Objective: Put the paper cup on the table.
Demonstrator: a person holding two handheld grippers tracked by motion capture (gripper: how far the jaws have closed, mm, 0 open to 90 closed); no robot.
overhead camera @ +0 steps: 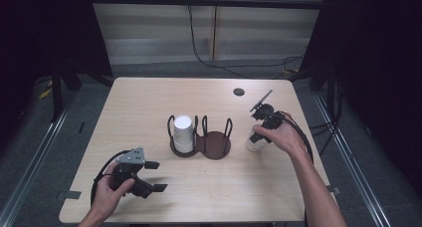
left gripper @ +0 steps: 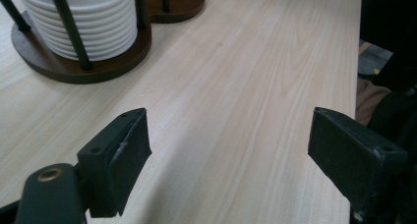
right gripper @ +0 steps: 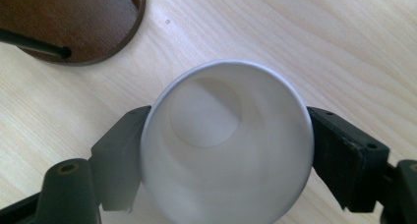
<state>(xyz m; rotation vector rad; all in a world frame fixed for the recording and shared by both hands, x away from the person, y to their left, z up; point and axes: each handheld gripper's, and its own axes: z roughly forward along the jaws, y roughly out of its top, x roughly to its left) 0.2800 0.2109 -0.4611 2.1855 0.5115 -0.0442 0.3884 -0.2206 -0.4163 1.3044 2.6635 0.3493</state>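
Observation:
A white paper cup stands upright on the table, right of a dark brown two-ring cup holder. My right gripper points down over it. In the right gripper view the round, undented cup sits between the two black jaws, which stand at its sides without squeezing it, and the holder's base lies beyond. A stack of white cups fills the holder's left ring; the right ring holds nothing. My left gripper rests open near the front left, with bare wood between its jaws and the stack ahead.
The light wooden table has a small black round cap near its far right. Its right edge runs close to the right hand. Black cables trail over the grey floor behind the table.

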